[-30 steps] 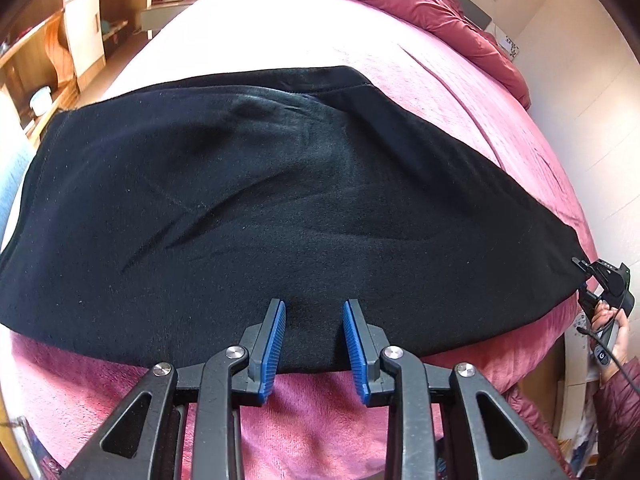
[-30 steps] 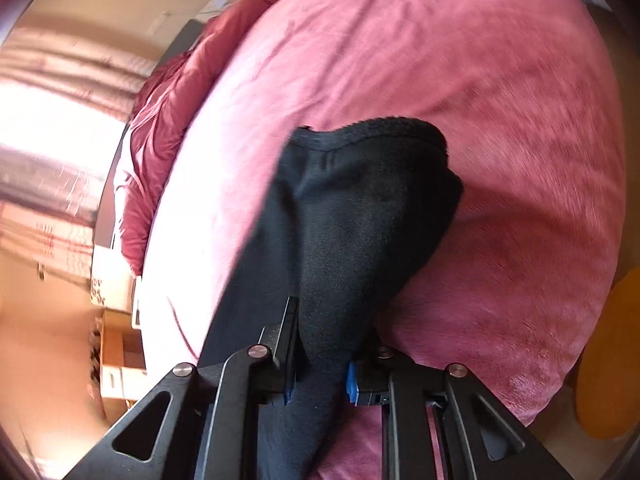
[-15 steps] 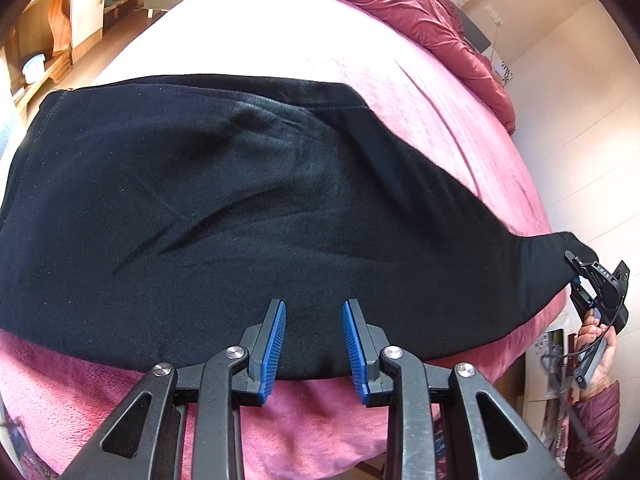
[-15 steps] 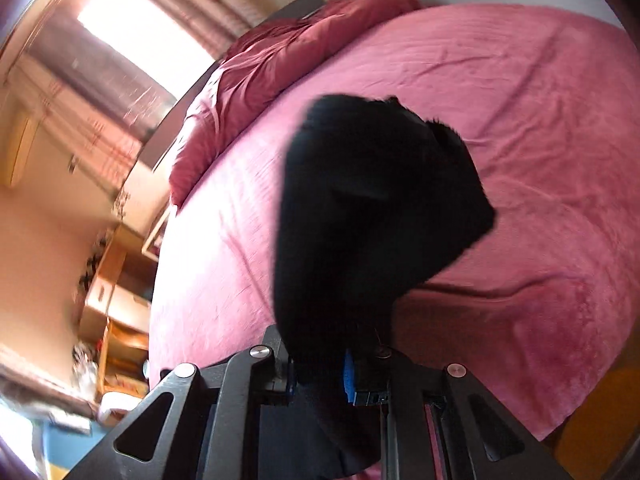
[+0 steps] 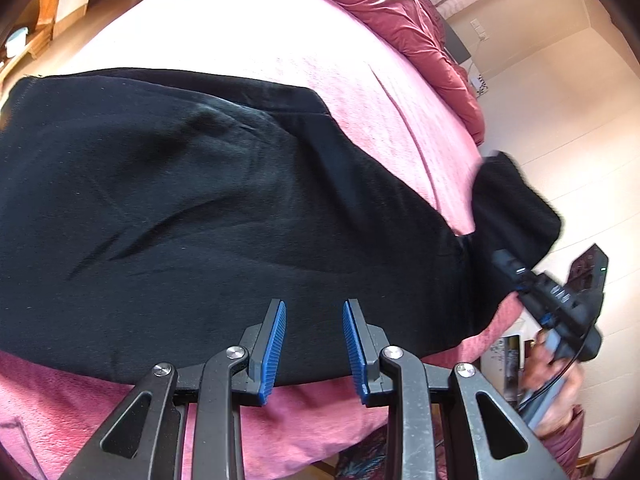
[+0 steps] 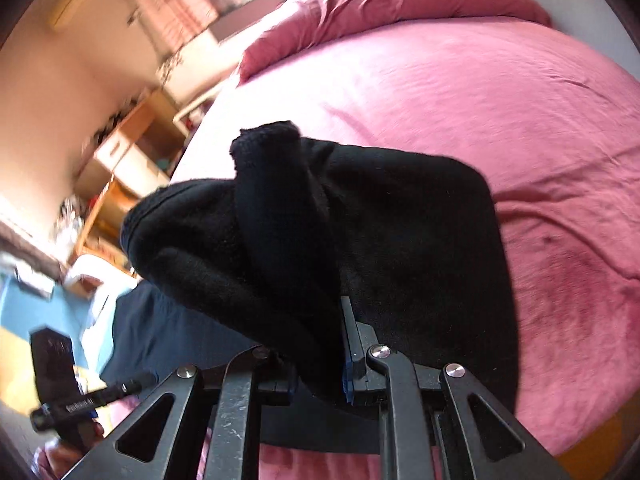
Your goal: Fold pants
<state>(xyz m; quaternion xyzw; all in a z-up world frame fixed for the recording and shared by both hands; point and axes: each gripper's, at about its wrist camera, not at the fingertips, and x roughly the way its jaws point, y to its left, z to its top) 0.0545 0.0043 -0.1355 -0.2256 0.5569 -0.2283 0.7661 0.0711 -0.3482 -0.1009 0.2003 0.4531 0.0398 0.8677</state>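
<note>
Black fleece pants [image 5: 208,216] lie spread across a pink bed cover [image 5: 320,52], reaching from the near edge of the bed toward its middle. Closest in the left wrist view, the left gripper [image 5: 314,346] hovers at the near hem of the pants, its blue-padded jaws parted with nothing between them. At that view's right edge, the leg end of the pants is lifted off the bed and bunched over the right gripper [image 5: 520,276], which a hand grasps. The right wrist view shows what the left cannot: the right gripper [image 6: 320,364] clamped on a thick fold of the pants [image 6: 360,240], the fabric draping over the jaws. Farther back, a rumpled dark red duvet [image 6: 400,0] lies at the head of the bed. A wooden shelf unit [image 6: 132,152] stands blurred beside the bed; its contents cannot be made out.
</note>
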